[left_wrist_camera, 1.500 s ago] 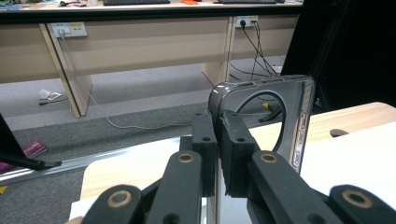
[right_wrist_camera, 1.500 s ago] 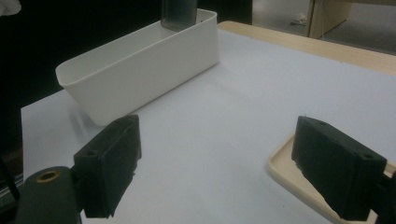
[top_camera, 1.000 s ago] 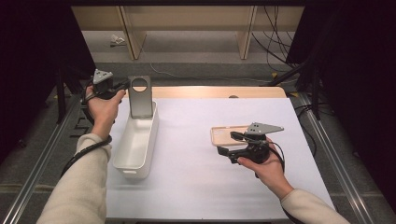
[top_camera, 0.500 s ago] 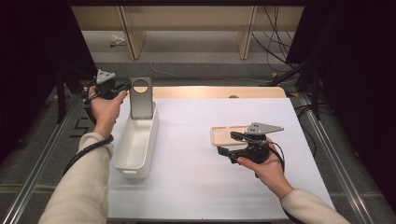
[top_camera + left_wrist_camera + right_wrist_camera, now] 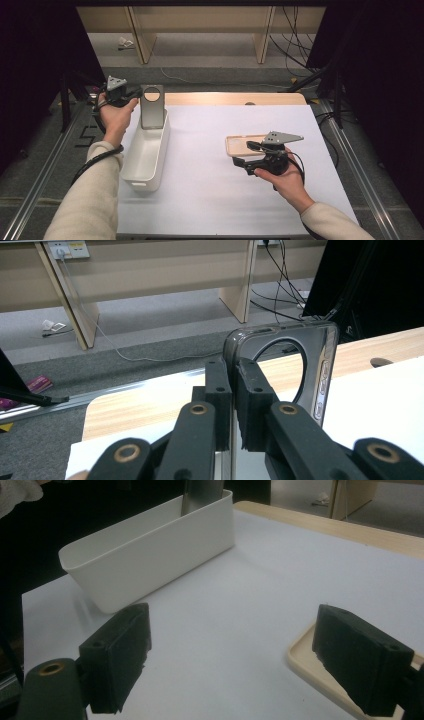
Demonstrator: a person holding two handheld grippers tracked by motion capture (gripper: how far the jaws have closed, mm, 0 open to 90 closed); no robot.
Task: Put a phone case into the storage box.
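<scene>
**A:** What was at the left?

**B:** The left gripper (image 5: 131, 95) had its jaws closed on the edge of a grey phone case (image 5: 152, 106), held upright at the far end of a white bin (image 5: 142, 167), its lower end inside the bin. The case had a round camera cut-out near its top.

**A:** How would it handle?

**B:** Probably light and slightly flexible, with a glossy, perhaps slippery shell. The side wall, where it was pinched, looked the firmest hold.

**A:** And to the right?

**B:** The right gripper (image 5: 239, 159) hovered over the white table (image 5: 200, 200) with its jaws wide apart and empty, just beside a tan case (image 5: 239, 145) lying flat.

**A:** Anything different from a second before?

**B:** Very little. The left hand (image 5: 116, 116) and its case had shifted only slightly; the right hand (image 5: 280, 175) had stayed put.
</scene>
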